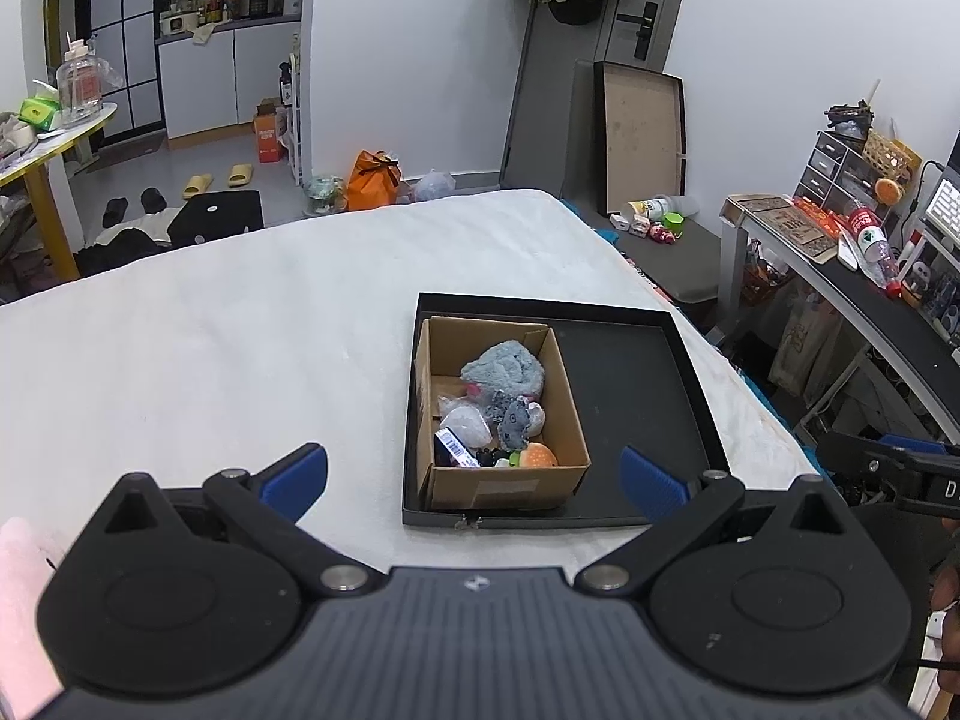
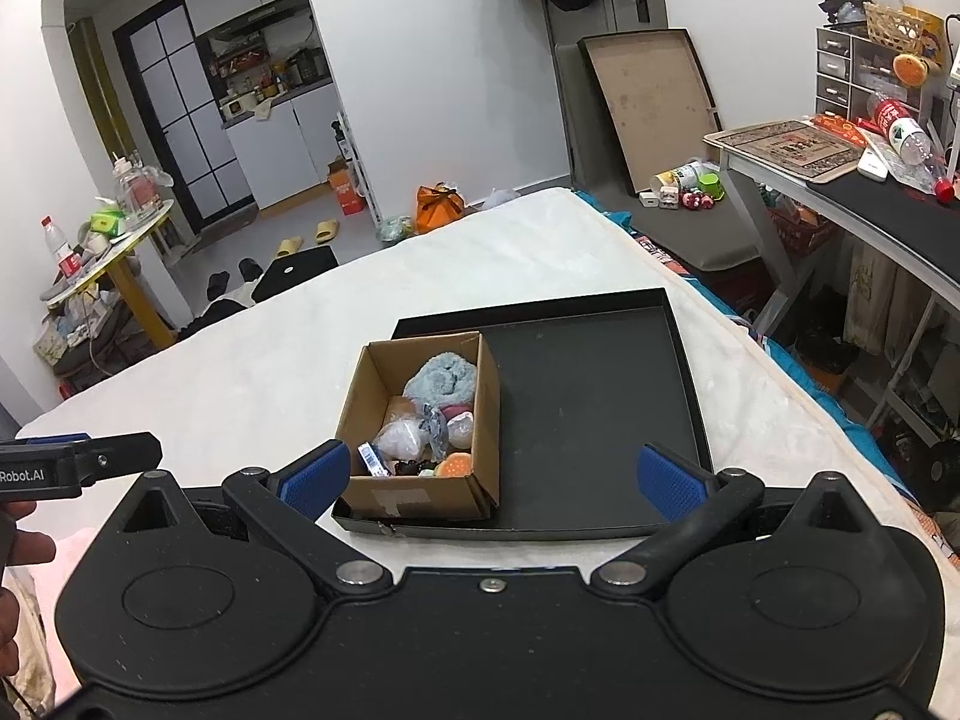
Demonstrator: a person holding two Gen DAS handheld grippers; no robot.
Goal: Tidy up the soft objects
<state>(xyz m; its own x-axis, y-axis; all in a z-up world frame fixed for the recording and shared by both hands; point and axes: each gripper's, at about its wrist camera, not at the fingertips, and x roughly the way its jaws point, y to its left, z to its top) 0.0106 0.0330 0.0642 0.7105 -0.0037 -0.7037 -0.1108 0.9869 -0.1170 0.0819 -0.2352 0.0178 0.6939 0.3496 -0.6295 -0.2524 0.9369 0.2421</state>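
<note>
1. Plainly, both tools are spread wide with nothing between their blue pads: the left tool (image 1: pixel 474 483) and the right tool (image 2: pixel 492 477) both hang over the near edge of the bed (image 1: pixel 240 330), short of the tray and well apart from the soft things.

2. All the soft objects in view lie together in the open cardboard box (image 1: pixel 570 420), which stands in the left part of a shallow black tray (image 1: pixel 648 384) on the bed. The rest of the tray floor is bare.

3. As to the step in hand, the scene fits two stages alike: the toys may be gathered in the box as the sorted result, or they may sit there waiting to be laid out on the bare tray floor. The pictures do not settle which, so no particular move can be named.

4. Any reach into the box would call for care, since the pieces are packed close and overlap. A tool coming straight down would likely touch several at once.

5. Looks of the things:
   - a fluffy grey-blue plush (image 1: pixel 504 369) at the far end, the largest piece;
   - a small grey plush figure (image 1: pixel 516 417) in the middle;
   - a clear-wrapped white item (image 1: pixel 465 426) beside it;
   - an orange, bun-like soft toy (image 1: pixel 537 456) at the near wall;
   - a small barcode label (image 1: pixel 456 449), tilted, near the front left.
</note>
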